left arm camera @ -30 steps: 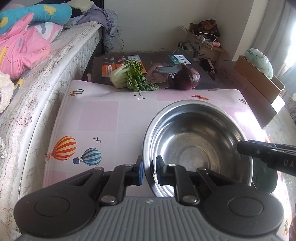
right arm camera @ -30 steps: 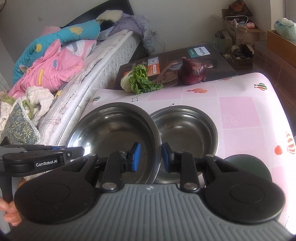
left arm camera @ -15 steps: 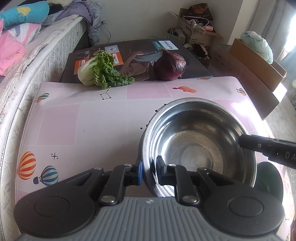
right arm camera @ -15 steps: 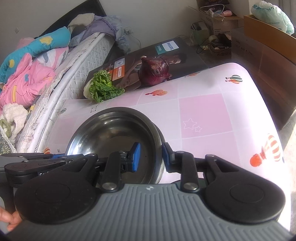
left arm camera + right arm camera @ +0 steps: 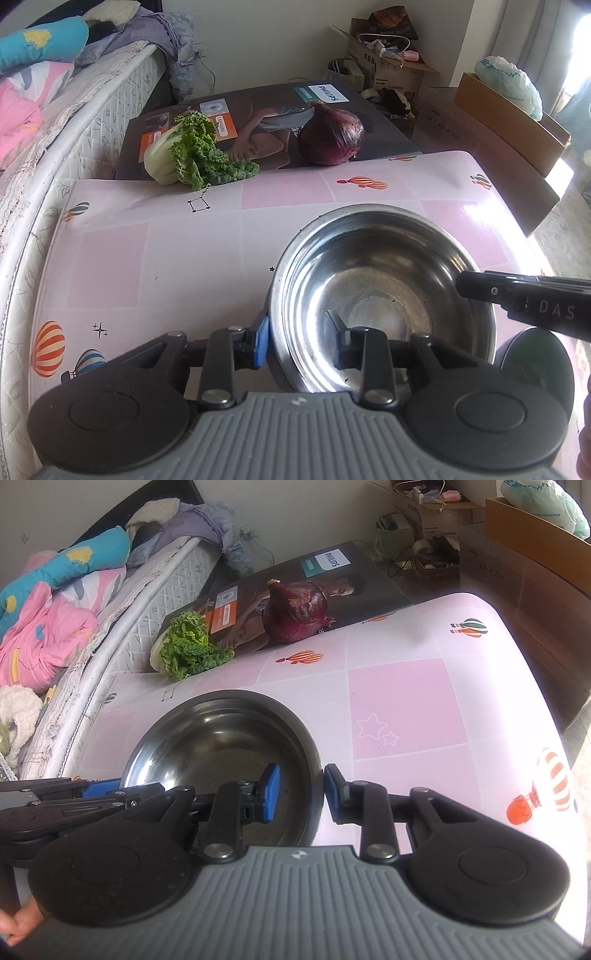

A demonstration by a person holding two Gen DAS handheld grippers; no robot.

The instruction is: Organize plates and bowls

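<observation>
a steel bowl (image 5: 380,295) is sitting on the pink tablecloth (image 5: 166,254) with balloon prints, toward the near right part of the table. the left gripper (image 5: 299,343) is straddling the bowl's near-left rim with its jaws apart: the blue pad (image 5: 263,343) is lying against the outside wall and the other finger is hanging inside the bowl, clear of the metal. the right gripper (image 5: 301,790) is straddling the rim on the bowl's (image 5: 225,749) other side, jaws also apart, one blue pad inside and one just outside the wall, neither one visibly pressing. in the left view the right gripper's black arm (image 5: 524,299) is reaching across the bowl's right edge, and a dark green dish (image 5: 535,365) is lying just beside the bowl under that arm. at the far edge of the table a leafy cabbage (image 5: 188,155) and a red onion (image 5: 330,138) are resting on a flat dark printed box (image 5: 266,110). a mattress (image 5: 74,125) with pink and blue bedding is running along the left side. cardboard boxes (image 5: 391,70) are standing against the back wall.
</observation>
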